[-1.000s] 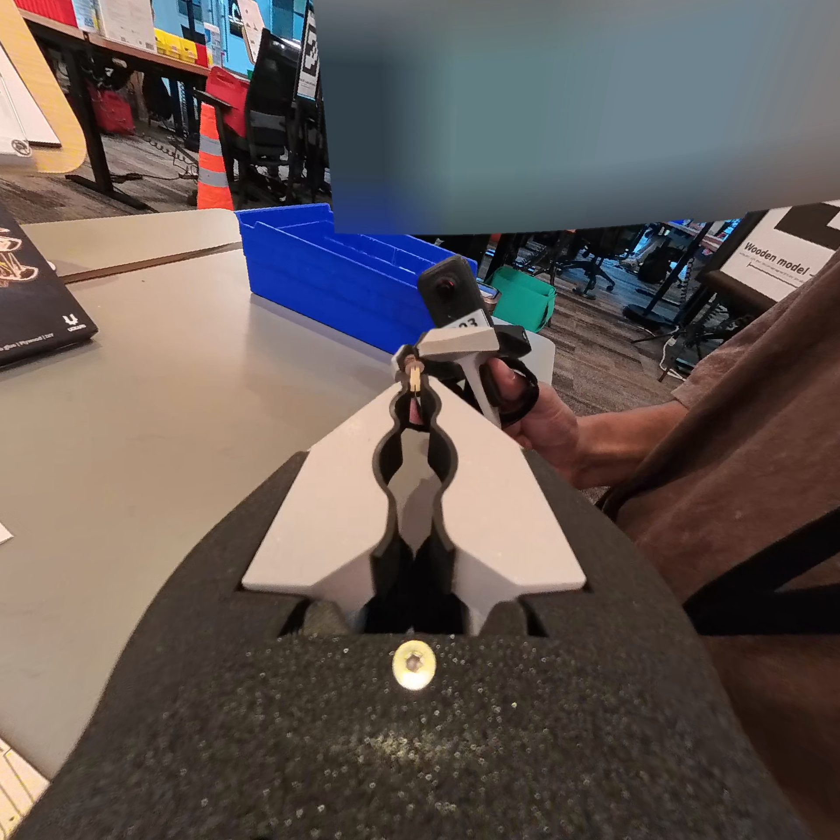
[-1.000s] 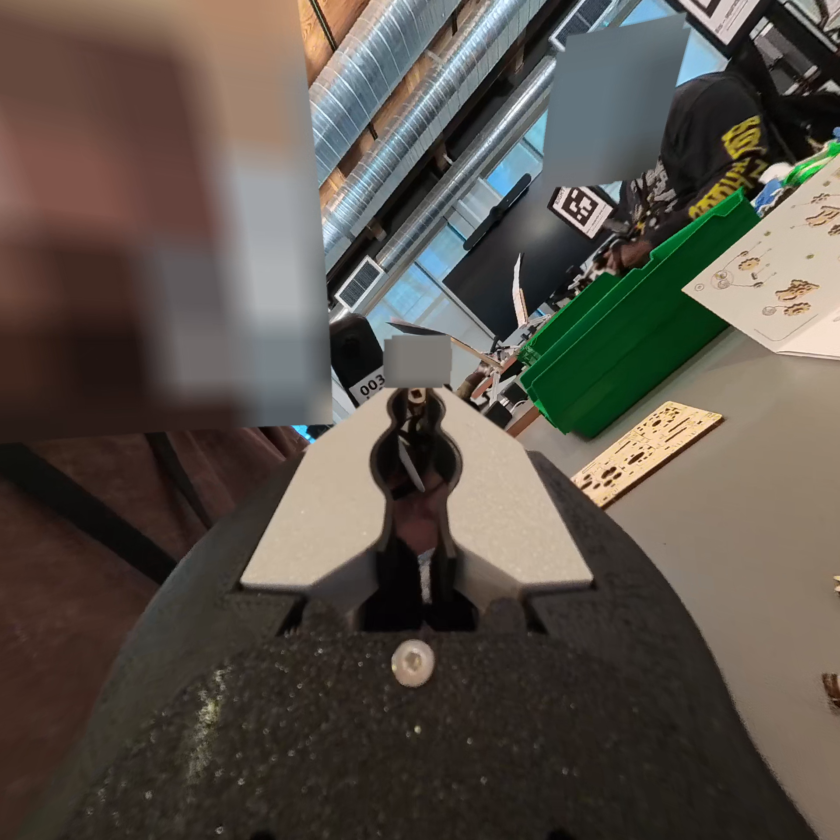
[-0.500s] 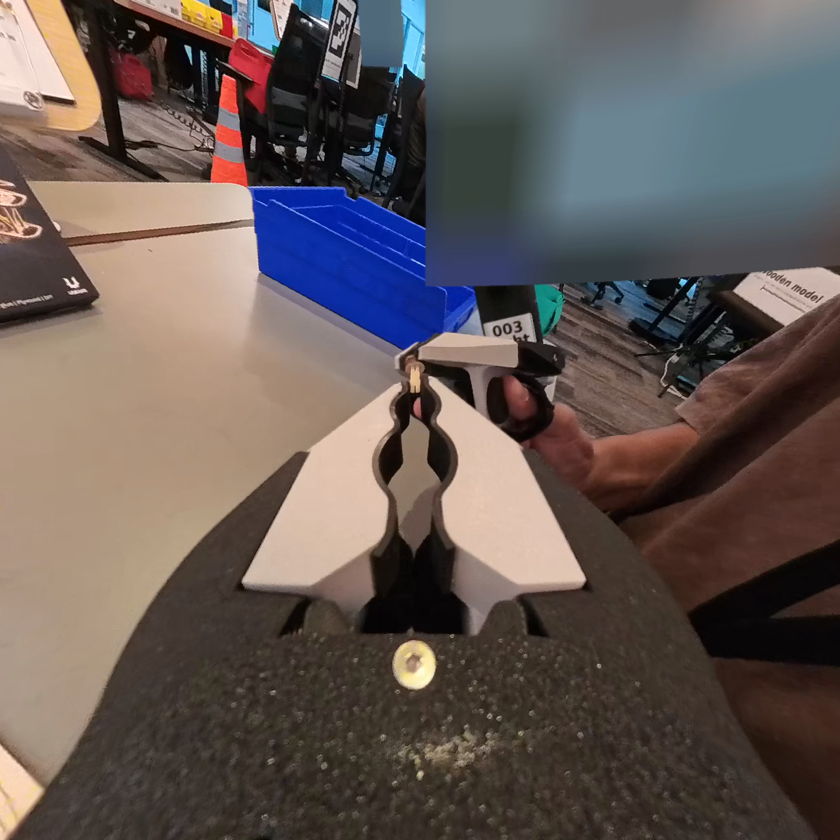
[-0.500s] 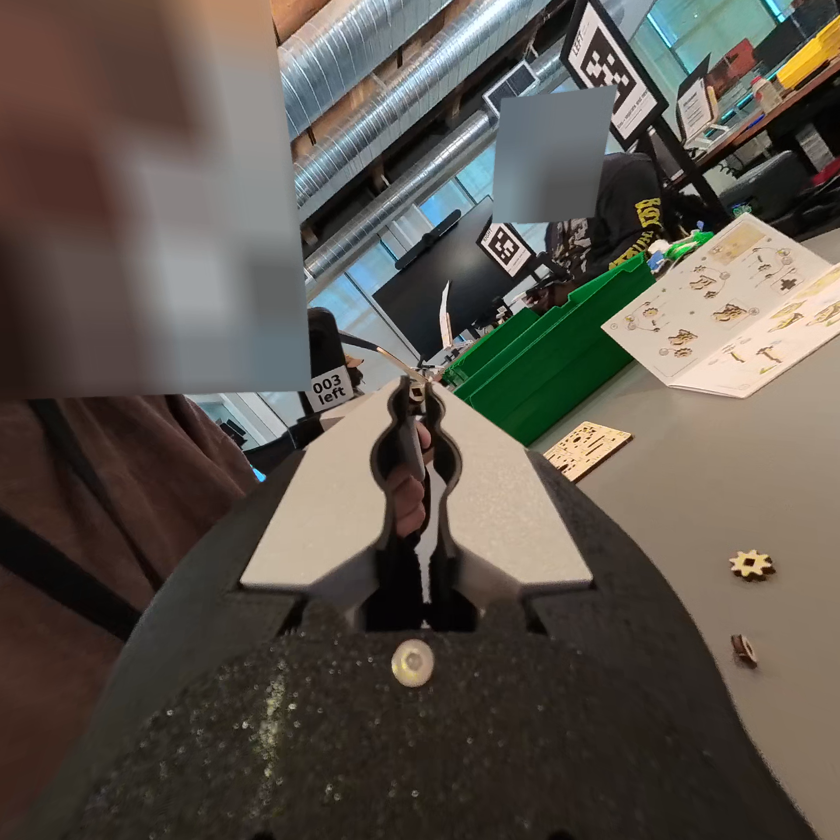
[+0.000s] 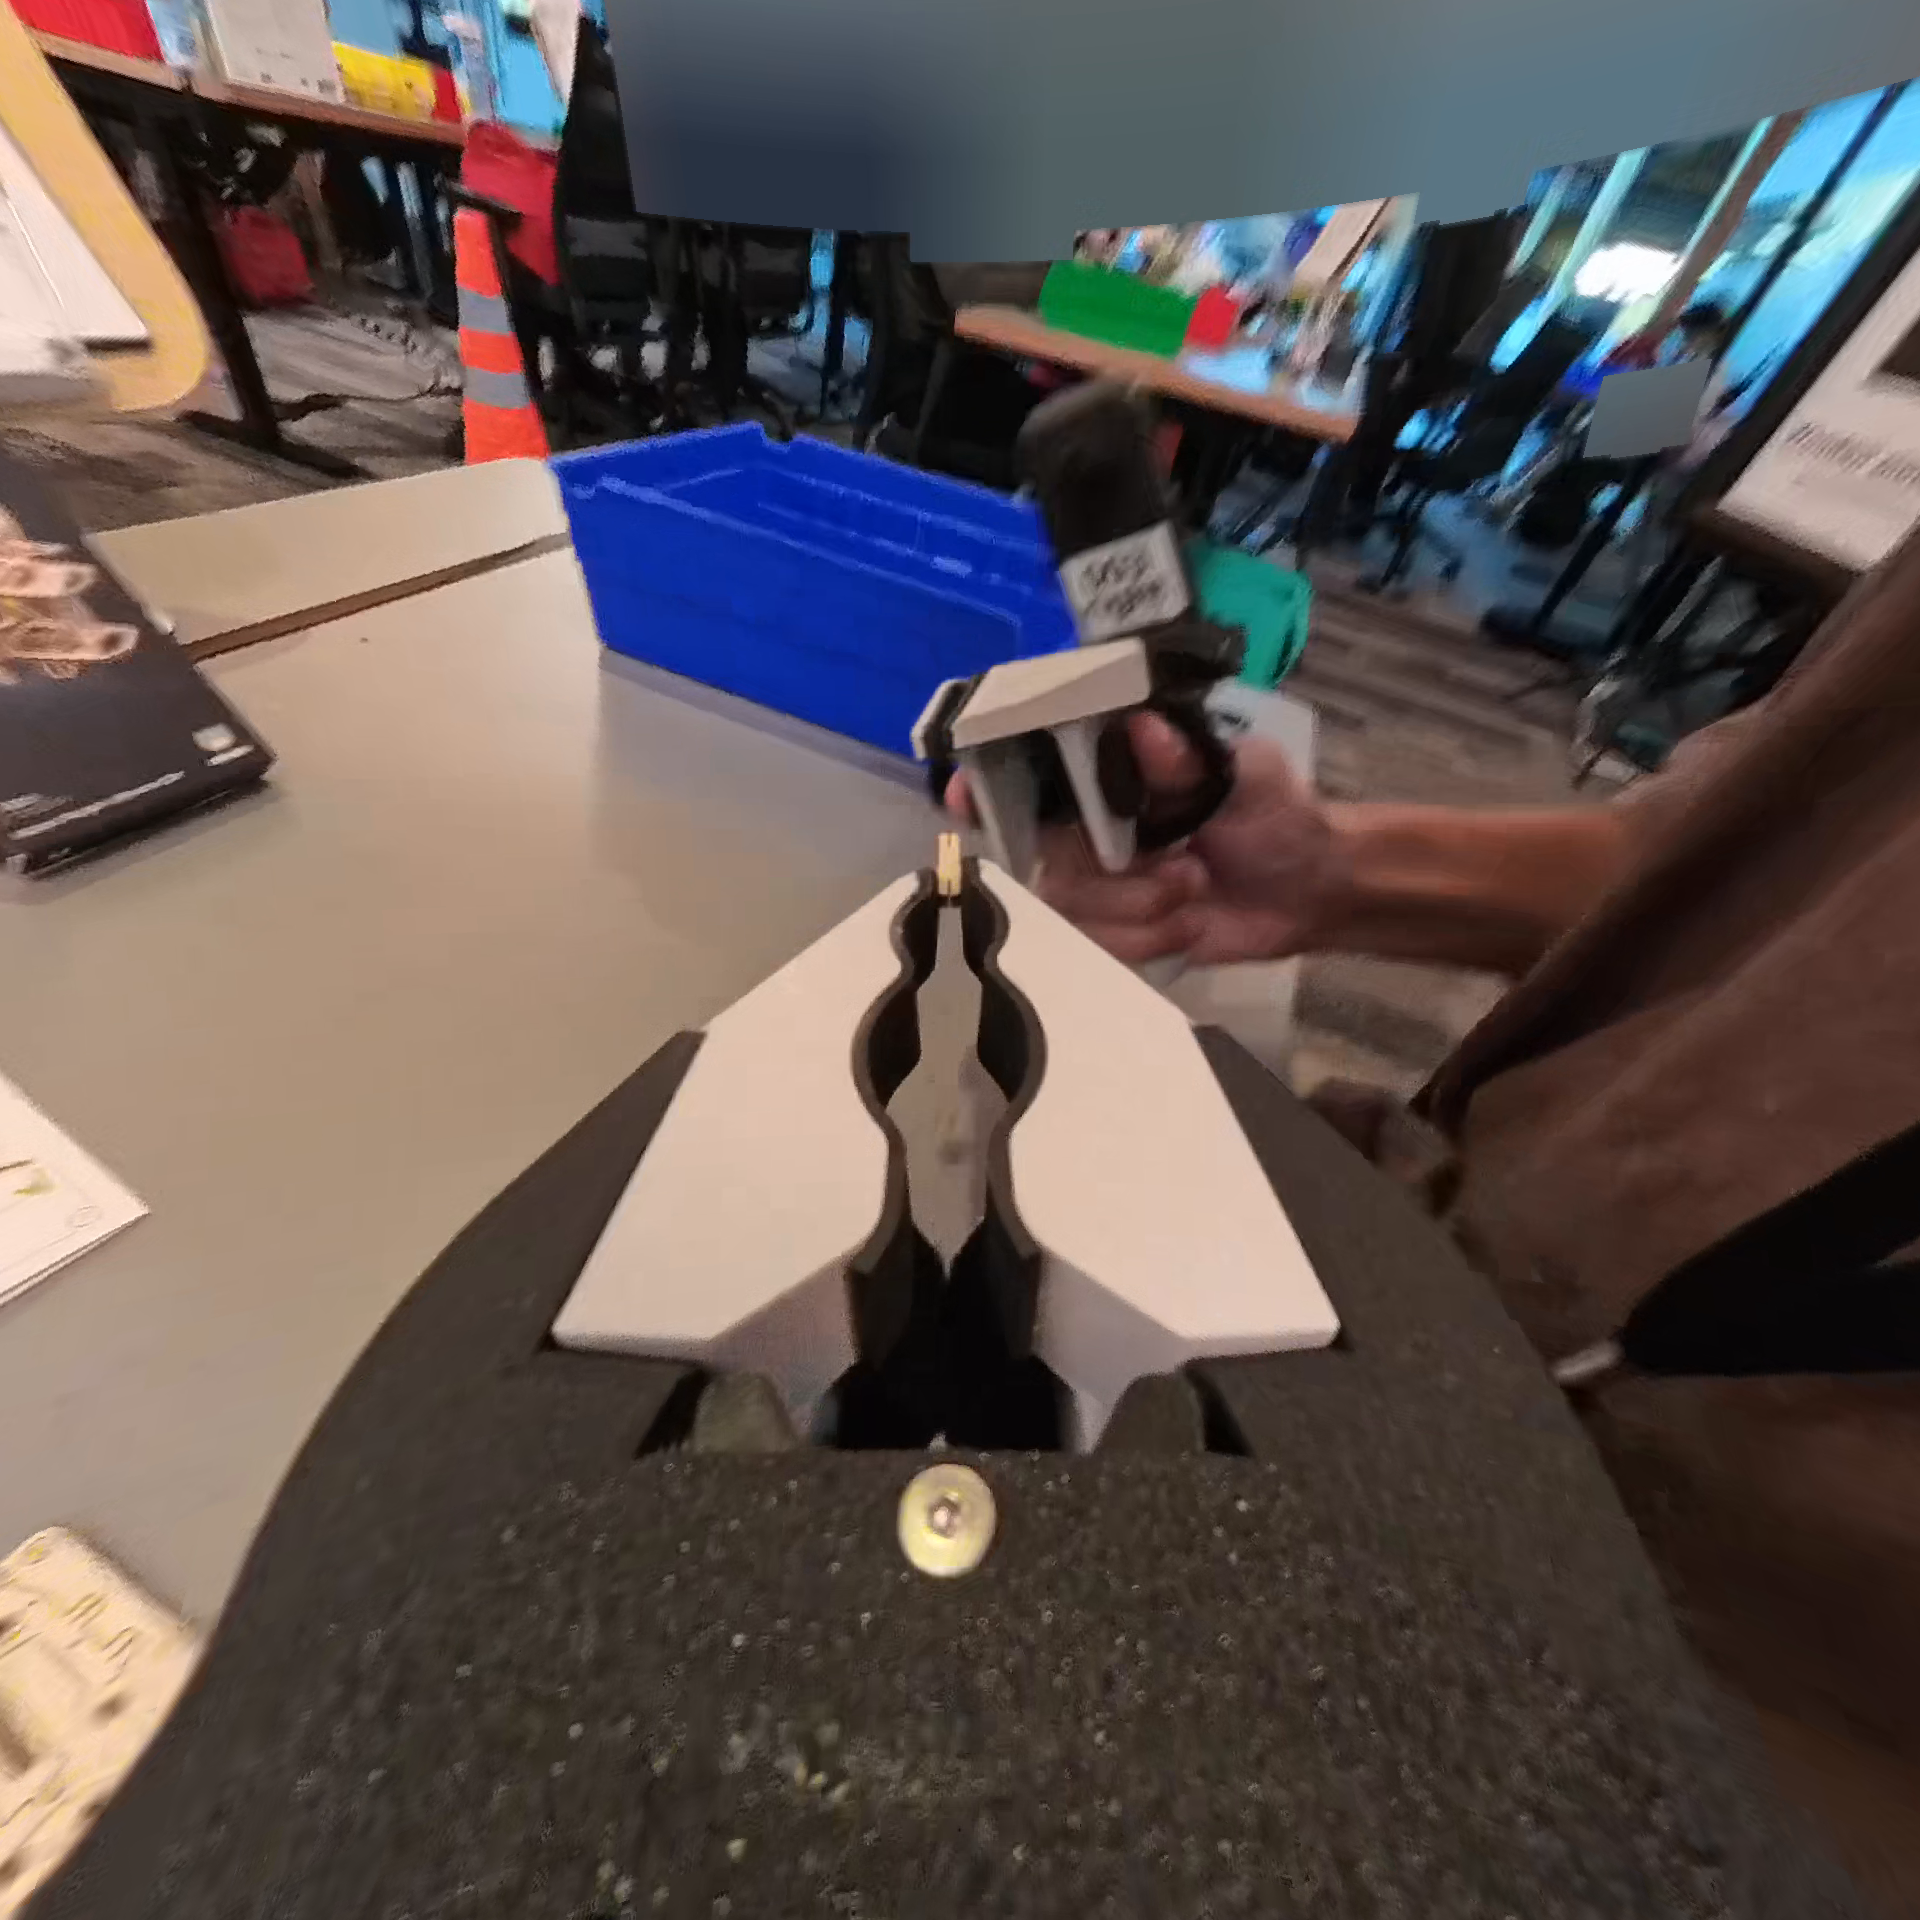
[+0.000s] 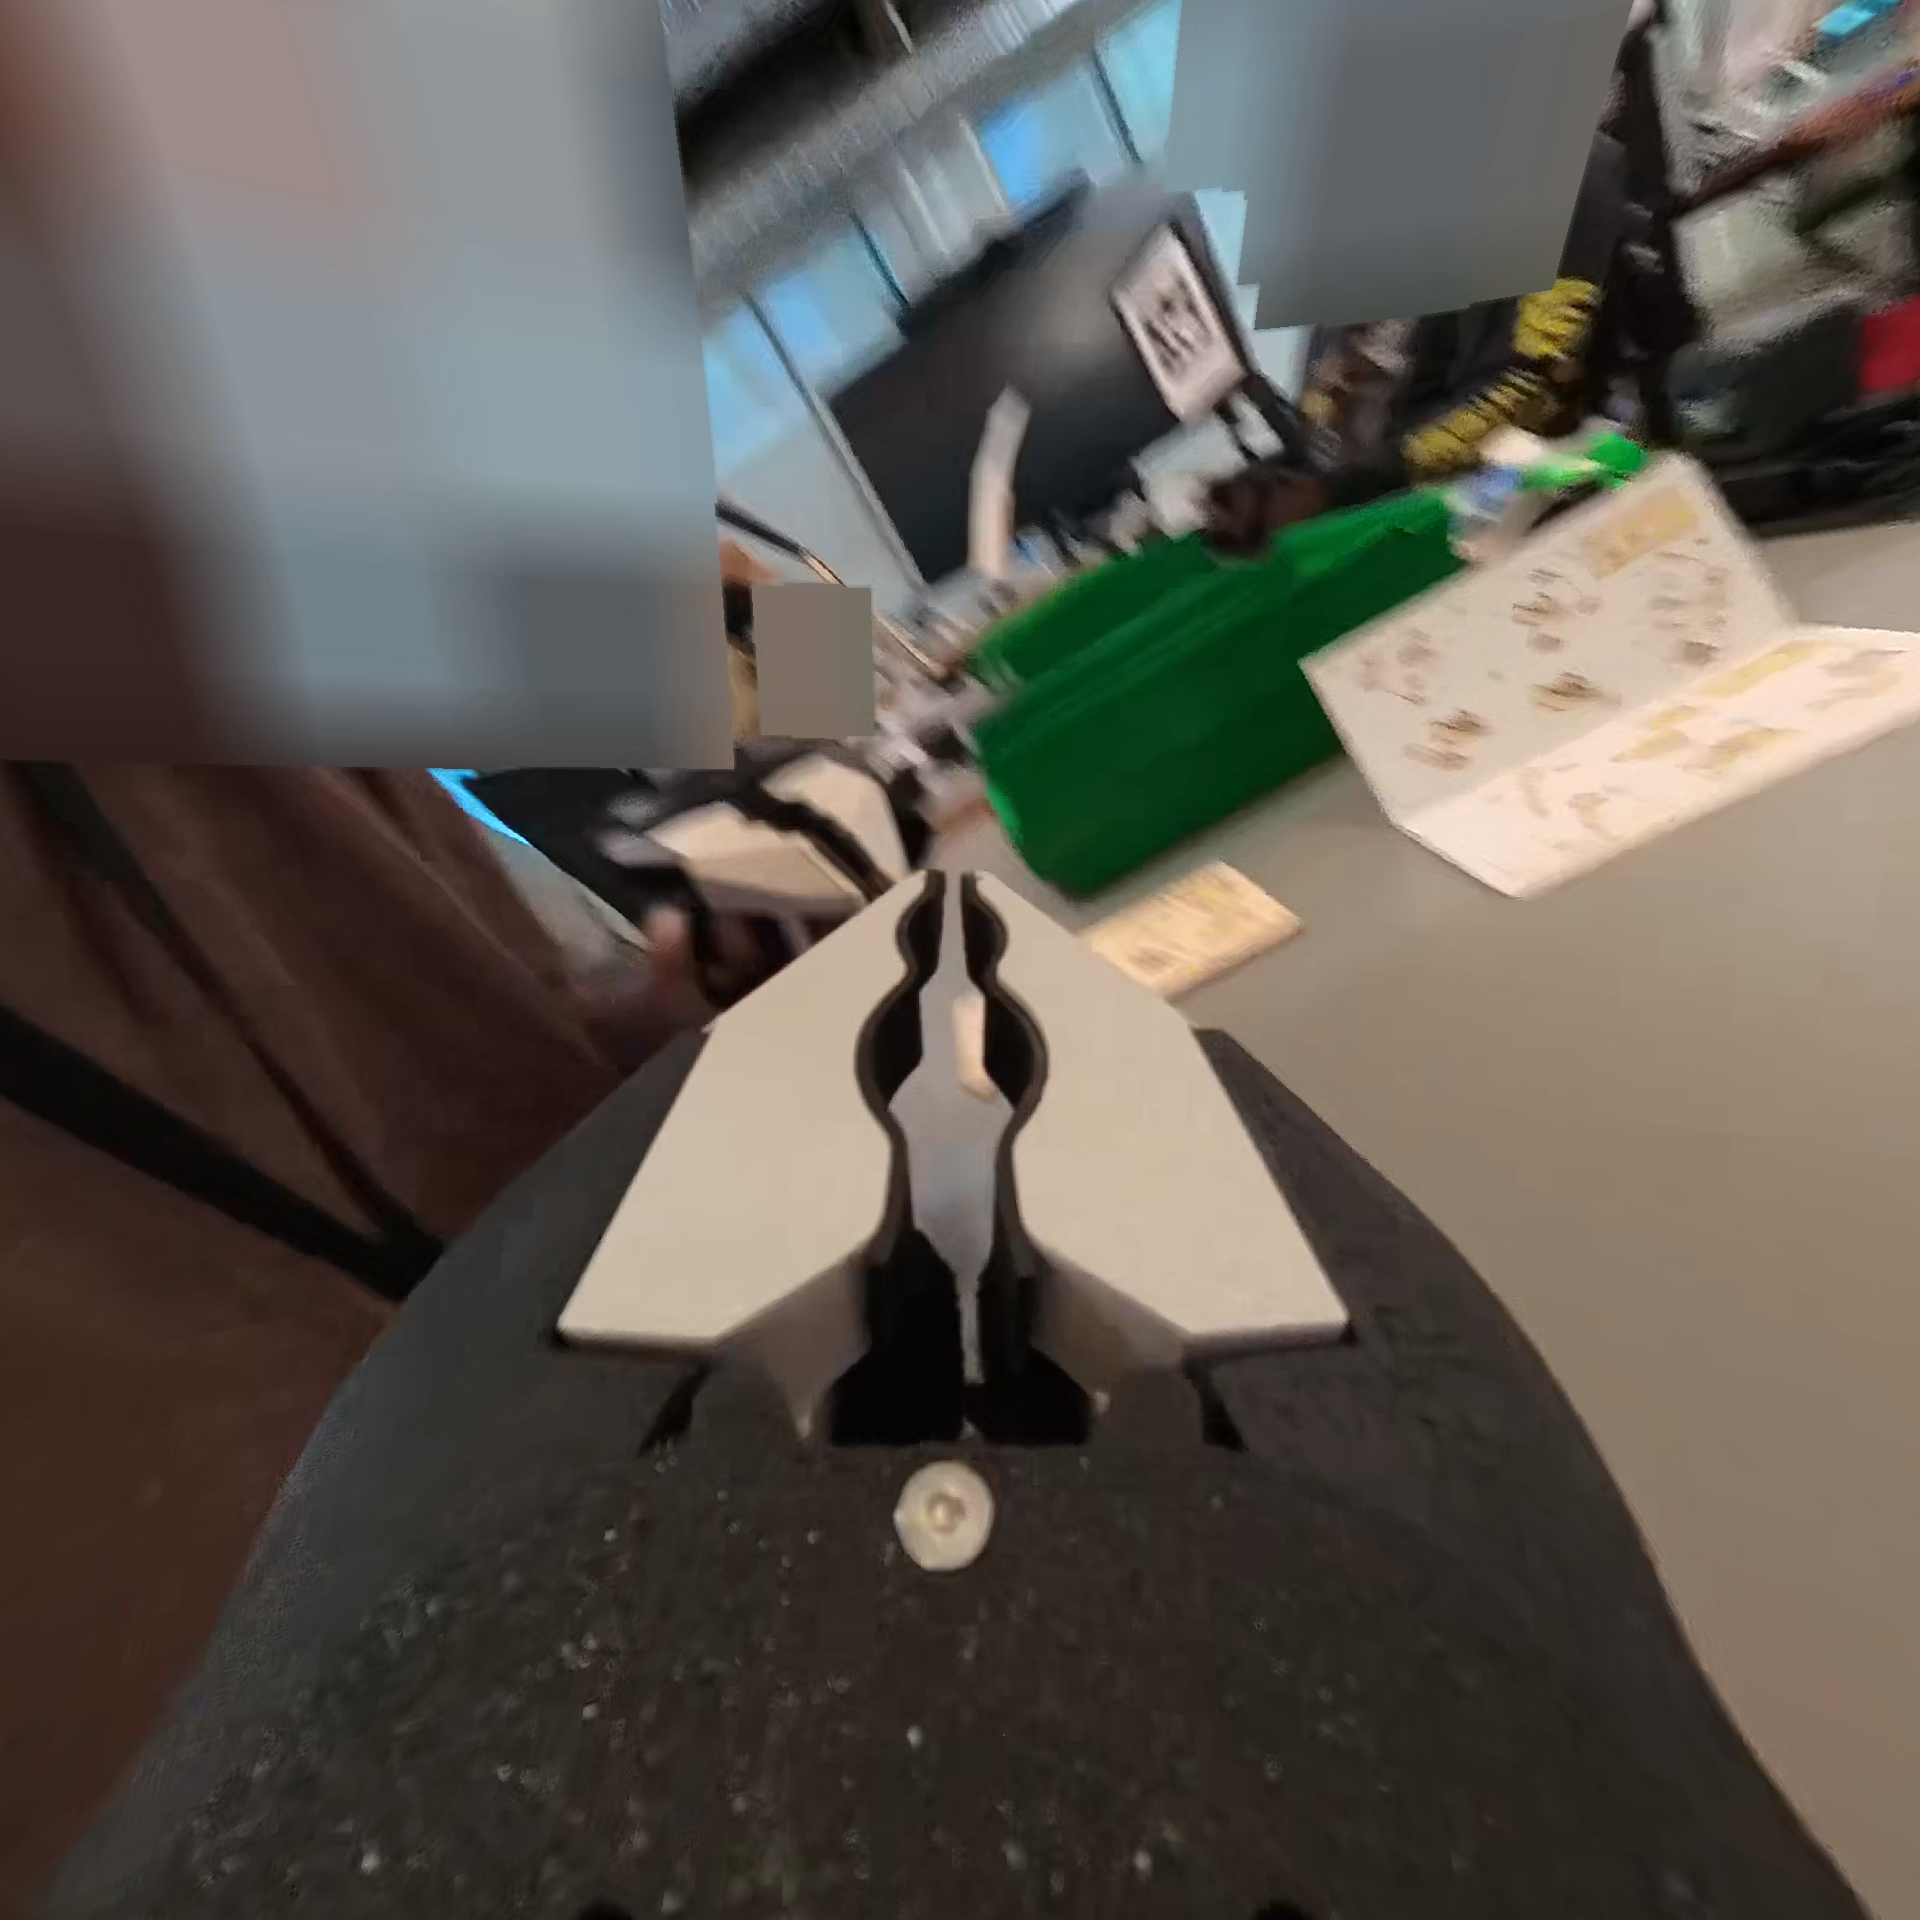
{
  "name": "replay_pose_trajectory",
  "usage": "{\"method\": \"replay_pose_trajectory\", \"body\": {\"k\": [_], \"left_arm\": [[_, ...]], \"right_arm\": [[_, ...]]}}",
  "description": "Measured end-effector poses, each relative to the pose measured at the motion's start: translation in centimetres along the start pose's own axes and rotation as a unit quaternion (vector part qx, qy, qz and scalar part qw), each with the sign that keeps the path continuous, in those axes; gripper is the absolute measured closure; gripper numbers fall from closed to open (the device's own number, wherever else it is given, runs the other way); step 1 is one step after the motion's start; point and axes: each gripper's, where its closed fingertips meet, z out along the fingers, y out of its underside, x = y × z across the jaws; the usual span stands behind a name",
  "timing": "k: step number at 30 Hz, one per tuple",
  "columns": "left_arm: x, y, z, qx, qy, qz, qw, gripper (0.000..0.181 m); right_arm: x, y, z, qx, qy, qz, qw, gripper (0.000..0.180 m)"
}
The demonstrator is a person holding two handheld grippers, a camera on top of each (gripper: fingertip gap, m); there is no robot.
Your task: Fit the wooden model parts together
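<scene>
My left gripper (image 5: 948,883) is shut on a small pale wooden part (image 5: 948,864) that sticks up between its tips, held above the grey table (image 5: 416,935). My right gripper shows in the left wrist view (image 5: 935,732), held in a hand just beyond and to the right of the part, not touching it. In the right wrist view my right gripper (image 6: 951,883) has its jaws together with only a thin slit, and nothing shows between them. The left gripper (image 6: 769,852) is a blur just beyond it on the left.
A blue bin (image 5: 810,582) stands behind the grippers and a black box (image 5: 94,707) lies to the left. A green bin (image 6: 1174,727), an open instruction sheet (image 6: 1590,686) and a laser-cut wooden sheet (image 6: 1195,925) lie on the table. A person's brown-clad torso (image 5: 1662,1039) is close by.
The two grippers, tip to tip on the small part before, have drawn apart. The part stays in my left gripper. The right gripper has pulled back and swung, blurring its view.
</scene>
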Motion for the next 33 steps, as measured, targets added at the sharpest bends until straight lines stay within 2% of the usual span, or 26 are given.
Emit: {"method": "replay_pose_trajectory", "body": {"k": [4,7,10,13,17,19,22,25,27,29,33], "left_arm": [[-3.7,3.5,-0.7,-0.104,-0.079,0.063,0.989,0.179],[-5.3,4.3,-1.8,-0.127,-0.104,0.042,0.986,0.179],[-5.0,4.4,-2.4,-0.116,-0.105,0.03,0.987,0.179],[-4.0,4.8,-2.2,-0.109,-0.084,0.009,0.99,0.179],[-3.3,5.0,-1.5,-0.103,-0.06,-0.01,0.993,0.179],[-2.9,5.1,-1.1,-0.101,-0.047,-0.023,0.994,0.179],[-2.1,4.7,-0.4,-0.083,-0.022,-0.043,0.995,0.179],[-0.1,3.8,0.7,-0.06,0.028,-0.038,0.997,0.179],[1.2,3.2,1.1,-0.049,0.054,-0.017,0.997,0.179],[2.3,2.9,1.0,-0.041,0.072,0.003,0.997,0.179],[4.0,2.7,0.8,-0.034,0.1,0.049,0.993,0.179]], "right_arm": [[3.9,3.3,-2.5,-0.174,0.135,-0.089,0.971,0.17],[3.8,6.8,-5.2,-0.281,0.192,-0.142,0.929,0.164],[4.6,8.1,-9.0,-0.283,0.293,-0.161,0.899,0.173],[5.6,8.6,-13.0,-0.281,0.376,-0.118,0.875,0.164],[7.7,6.6,-18.5,-0.216,0.51,-0.091,0.828,0.165],[8.5,6.4,-20.0,-0.217,0.535,-0.079,0.812,0.164],[7.6,5.2,-16.5,-0.187,0.475,-0.086,0.856,0.164],[3.3,5.5,-8.0,-0.168,0.281,-0.083,0.941,0.165],[0.4,4.9,-4.4,-0.14,0.178,-0.072,0.971,0.169],[-1.9,4.3,-2.4,-0.12,0.102,-0.056,0.986,0.171],[-4.1,4.5,-0.8,-0.133,0.028,-0.051,0.989,0.17]]}}
